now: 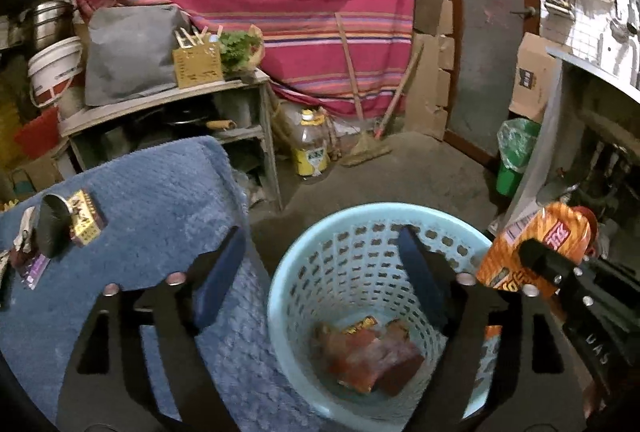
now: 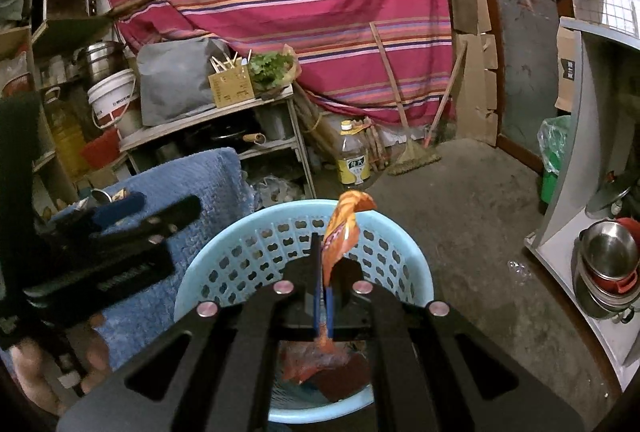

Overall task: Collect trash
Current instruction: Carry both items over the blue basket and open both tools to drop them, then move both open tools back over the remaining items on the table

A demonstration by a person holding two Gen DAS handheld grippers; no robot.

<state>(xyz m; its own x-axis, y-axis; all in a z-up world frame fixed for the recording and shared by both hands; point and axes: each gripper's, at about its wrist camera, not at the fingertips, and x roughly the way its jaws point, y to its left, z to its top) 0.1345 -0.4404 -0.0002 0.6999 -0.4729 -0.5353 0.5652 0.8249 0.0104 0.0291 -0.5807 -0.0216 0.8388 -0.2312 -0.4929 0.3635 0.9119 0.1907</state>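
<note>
The right claw [image 2: 323, 306] is pinched tight on a crinkled orange snack wrapper [image 2: 341, 232], which stands up between its blue pads above the light blue perforated plastic basket [image 2: 256, 252]. In the left wrist view the same wrapper [image 1: 536, 244] hangs just beside the basket's right rim [image 1: 320, 228], held by the right claw [image 1: 538, 260].

The left claw [image 1: 320, 272] is spread wide with nothing between its fingers [image 1: 222, 278]; one finger is over the blue fuzzy towel-covered worktop [image 1: 160, 199], the other over the basket's mouth. At the bottom of the basket lie red and orange crumpled wrappers [image 1: 368, 360].

More trash sits at the far left of the worktop: a gold patterned packet [image 1: 86, 218] touching a dark round lid-like disc [image 1: 54, 228], with a small purple wrapper [image 1: 34, 270] just below them.

The basket stands on the grey concrete floor [image 2: 480, 211], close against the worktop. A green bin with a plastic liner [image 1: 516, 155] stands well apart, near the doorway.
</note>
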